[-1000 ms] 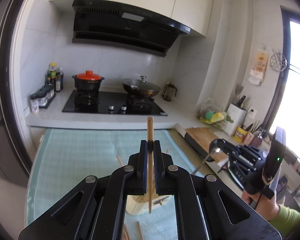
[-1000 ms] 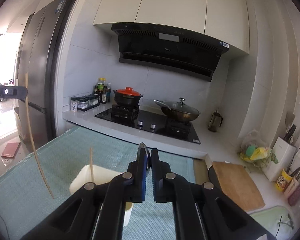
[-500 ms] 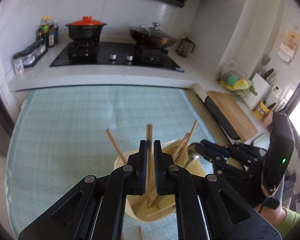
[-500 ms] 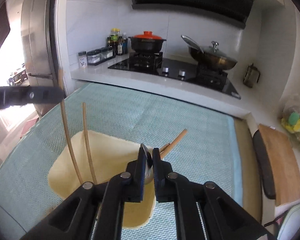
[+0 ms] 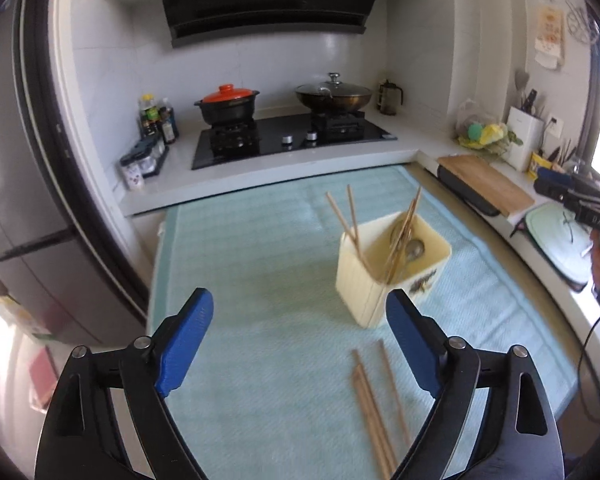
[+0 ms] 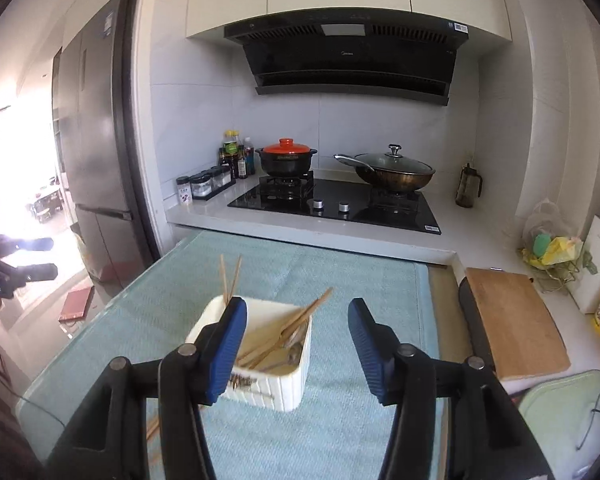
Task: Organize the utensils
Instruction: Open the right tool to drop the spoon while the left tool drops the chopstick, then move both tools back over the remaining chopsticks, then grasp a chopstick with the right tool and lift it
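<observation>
Cream utensil holder (image 5: 392,276): squarish ribbed plastic tub, standing upright on the pale green woven mat (image 5: 260,264). It is holding several slim wooden chopsticks (image 5: 350,220) leaning against its walls, and a shiny metal spoon (image 5: 414,249) lying bowl-up inside.

Loose chopsticks (image 5: 374,404): a small bundle of straight wooden sticks, lying flat on the mat just in front of the holder.

Left gripper (image 5: 298,338): black frame, ridged blue pads; its jaws have just been opening and are standing wide, gripping nothing.

Right gripper (image 6: 298,344): same build; its jaws have also just been opening, with nothing between them.
</observation>
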The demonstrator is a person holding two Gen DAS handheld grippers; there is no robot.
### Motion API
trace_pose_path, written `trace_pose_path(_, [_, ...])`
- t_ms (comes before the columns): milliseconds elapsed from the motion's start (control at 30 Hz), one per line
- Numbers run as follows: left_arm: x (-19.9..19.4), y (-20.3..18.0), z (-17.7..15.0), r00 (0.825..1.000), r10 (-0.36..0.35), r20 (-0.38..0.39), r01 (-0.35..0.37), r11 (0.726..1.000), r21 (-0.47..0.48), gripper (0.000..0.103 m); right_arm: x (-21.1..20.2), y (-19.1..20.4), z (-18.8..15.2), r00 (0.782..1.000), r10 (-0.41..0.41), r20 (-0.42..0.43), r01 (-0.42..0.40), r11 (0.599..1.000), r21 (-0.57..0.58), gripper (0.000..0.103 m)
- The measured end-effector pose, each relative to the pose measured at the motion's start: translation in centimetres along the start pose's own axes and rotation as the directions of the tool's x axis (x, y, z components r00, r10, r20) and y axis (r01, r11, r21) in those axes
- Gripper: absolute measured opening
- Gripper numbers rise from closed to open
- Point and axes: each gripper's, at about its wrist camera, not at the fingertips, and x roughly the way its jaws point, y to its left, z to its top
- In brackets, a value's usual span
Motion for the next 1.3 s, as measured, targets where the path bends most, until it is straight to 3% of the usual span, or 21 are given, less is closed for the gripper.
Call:
trace_pose_path(167, [-2.1, 0.1, -8.6, 0.998, 0.032, -0.06, -0.031, 0.999, 0.021, 0.097, -3.2, 3.5, -7.6, 0.997, -0.029, -0.069, 0.028, 0.999, -0.028, 0.054])
trace_pose_path(333, [2.4, -2.1, -16.6, 0.988, -0.035, -0.149, 0.02, 0.994, -0.103, 0.097, 0.0, 8.8, -17.4, 0.976, 0.073, -0.207, -0.053, 0.994, 0.1, 0.053])
trace_pose_path(400, [4.6, -3.1, -18.3, 0.984, -0.049, -0.168, 0.023, 0.988, -0.15, 0.097, 1.9, 10.9, -20.2, 0.962, 0.11, -0.25, -0.073, 0.986, 0.152, 0.043])
trace_pose_path(467, [6.3, -3.8, -19.0, 0.983, -0.062, -0.172, 0.031, 0.984, -0.178, 0.097, 3.2, 12.2, -21.7, 0.953, 0.137, -0.269, -0.084, 0.976, 0.2, 0.04])
trace_pose_path(600, [8.4, -4.9, -18.8, 0.986, -0.054, -0.155, 0.027, 0.985, -0.172, 0.097, 4.7, 13.9, -22.4, 0.948, 0.137, -0.286, -0.085, 0.979, 0.187, 0.037])
trace_pose_path(833, [12.6, -5.7, -18.7, 0.977, -0.043, -0.209, 0.008, 0.987, -0.162, 0.097, 7.4, 15.3, -21.9, 0.94, 0.124, -0.317, -0.082, 0.986, 0.142, 0.036])
trace_pose_path(1300, [15.7, -6.0, -19.4, 0.961, -0.026, -0.276, -0.01, 0.991, -0.13, 0.097, 10.5, 15.1, -21.3, 0.929, 0.142, -0.343, -0.094, 0.984, 0.153, 0.035])
